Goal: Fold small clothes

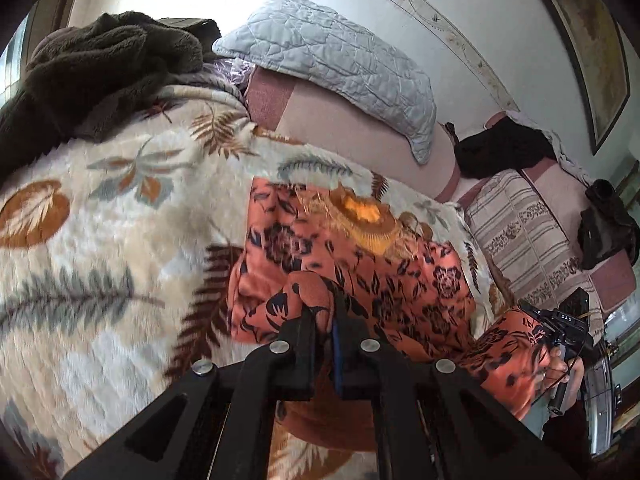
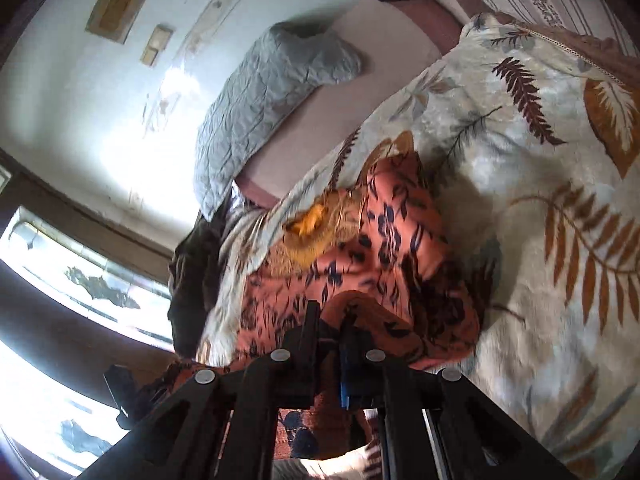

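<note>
We're on the bed with both grippers clamped on the same orange floral garment [image 1: 360, 264].

Left gripper [image 1: 334, 304]: jaws pinched tight on a bunched hem edge of the garment, fabric wedged between the fingers. Right gripper [image 2: 330, 320]: same story, jaws squeezed on a fold of the orange cloth, which rides up between the fingers.

Garment position: it lies on the leaf-print fleece blanket [image 1: 100, 240], with the near edge lifted off the blanket by both grips. The yellow-embroidered neckline [image 1: 360, 210] is at the far end, lying against the blanket. In the left wrist view we also see the right gripper [image 1: 560, 328] at the lower right, with a hand [image 1: 560, 372] on its handle and orange fabric draped across to it.

Surroundings: grey quilted pillow [image 1: 332, 64] further up on the pink sheet [image 1: 360, 132], dark brown fleece throw [image 1: 104, 68] heaped at the blanket's far left corner, striped cover [image 1: 524, 236] to the right, dark clothes [image 1: 500, 152] beyond it. Window [image 2: 60, 280] shows on the left in the right wrist view.

Both views are motion-blurred, so we can't tell for sure whether the gripped edge is a hem or a sleeve; probably the hem.
</note>
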Tool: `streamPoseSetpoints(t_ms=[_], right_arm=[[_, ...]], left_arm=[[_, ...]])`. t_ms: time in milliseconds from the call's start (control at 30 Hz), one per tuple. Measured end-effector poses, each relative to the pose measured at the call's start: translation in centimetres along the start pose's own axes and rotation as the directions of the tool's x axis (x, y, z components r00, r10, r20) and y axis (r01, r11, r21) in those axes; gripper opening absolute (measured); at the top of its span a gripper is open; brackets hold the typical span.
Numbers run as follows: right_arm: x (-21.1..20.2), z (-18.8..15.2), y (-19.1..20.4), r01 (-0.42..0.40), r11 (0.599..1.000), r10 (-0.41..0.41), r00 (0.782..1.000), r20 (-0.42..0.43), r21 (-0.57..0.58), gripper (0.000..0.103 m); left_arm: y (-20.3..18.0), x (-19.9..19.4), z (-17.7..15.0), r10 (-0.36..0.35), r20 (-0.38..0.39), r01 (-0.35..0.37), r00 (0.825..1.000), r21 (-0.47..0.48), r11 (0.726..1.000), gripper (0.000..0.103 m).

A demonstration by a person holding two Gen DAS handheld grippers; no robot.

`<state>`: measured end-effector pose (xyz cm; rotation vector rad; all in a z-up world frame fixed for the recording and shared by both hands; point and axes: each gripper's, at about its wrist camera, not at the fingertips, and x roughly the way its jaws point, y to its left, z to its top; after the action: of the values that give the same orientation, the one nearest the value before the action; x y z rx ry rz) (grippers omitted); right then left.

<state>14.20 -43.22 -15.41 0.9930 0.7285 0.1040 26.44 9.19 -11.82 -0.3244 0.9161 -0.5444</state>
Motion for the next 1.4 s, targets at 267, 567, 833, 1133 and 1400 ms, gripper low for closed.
streamPoseSetpoints(t_ms=[267, 567, 833, 1133, 1400], right_arm=[[8.1, 8.6, -5.4, -0.001, 0.978, -0.02, 0.995, 0.094, 0.209, 0.008], [16.0, 11.9, -10.8, -0.038, 0.938, 0.024, 0.999, 0.044, 0.343, 0.01], [14.8, 12.3, -13.6, -0.14, 0.883, 0.125, 0.99, 0.063, 0.449, 0.042], [9.6, 9.3, -10.8, 0.009, 0.967, -0.006, 1.0, -0.015, 0.256, 0.083], [13.0, 5.5, -10.8, 0.145, 0.983, -0.13, 0.983, -0.128, 0.113, 0.082]], left_arm=[[2.3, 10.3, 8.9, 0.091, -0.049, -0.095, 0.995, -0.075, 0.993, 0.006], [7.6, 19.3, 9.6, 0.126, -0.156, -0.161, 0.98, -0.237, 0.958, 0.01], [10.3, 16.4, 8.9, 0.003, -0.074, -0.03, 0.997, -0.371, 0.928, 0.034], [8.4, 10.3, 3.6, 0.082, -0.018, -0.083, 0.996, -0.328, 0.941, 0.062], [5.3, 13.6, 0.2, 0.144, -0.13, -0.172, 0.981, -0.238, 0.956, 0.068]])
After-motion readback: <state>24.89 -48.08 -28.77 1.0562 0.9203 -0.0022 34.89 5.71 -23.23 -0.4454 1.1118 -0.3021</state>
